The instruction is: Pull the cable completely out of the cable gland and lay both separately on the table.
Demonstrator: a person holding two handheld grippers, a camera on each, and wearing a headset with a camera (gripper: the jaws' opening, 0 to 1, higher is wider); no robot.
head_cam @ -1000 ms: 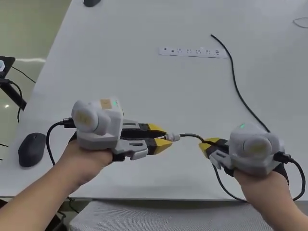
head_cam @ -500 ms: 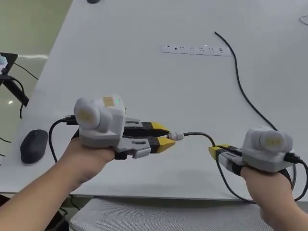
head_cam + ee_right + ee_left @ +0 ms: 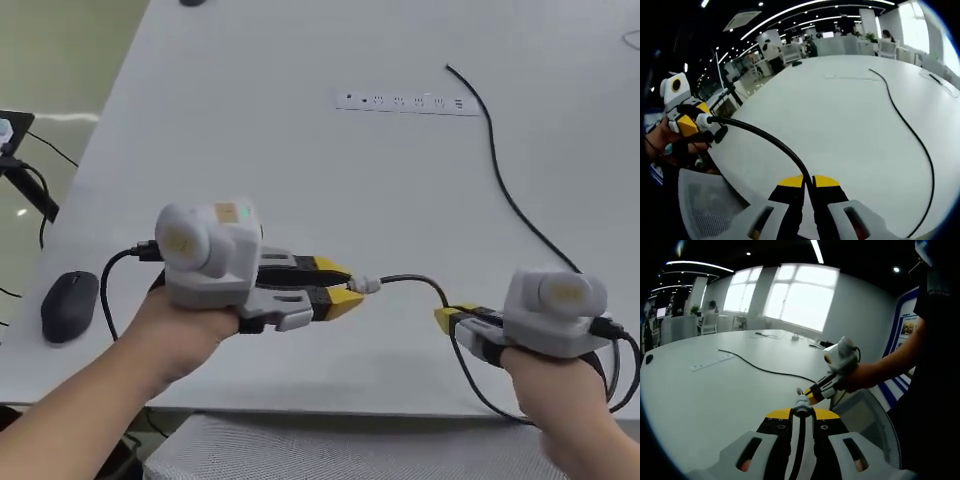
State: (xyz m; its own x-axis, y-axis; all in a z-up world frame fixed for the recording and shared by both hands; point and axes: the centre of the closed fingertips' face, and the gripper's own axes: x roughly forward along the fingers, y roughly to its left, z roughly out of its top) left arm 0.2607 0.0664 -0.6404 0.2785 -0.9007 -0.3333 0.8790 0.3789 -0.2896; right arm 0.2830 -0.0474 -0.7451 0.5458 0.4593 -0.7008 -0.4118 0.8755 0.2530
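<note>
left gripper: jaws clamped on the white cable gland, above the table's near edge
right gripper: jaws pinched the black cable, its end inside the gland
around: power strip and cord beyond, mouse at left

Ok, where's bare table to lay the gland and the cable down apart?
The white table is bare from the white power strip down to the left hand-held gripper and right hand-held gripper, left of the strip's black cord. Crowded: near right edge, where that cord runs, and by the dark mouse at left.
</note>
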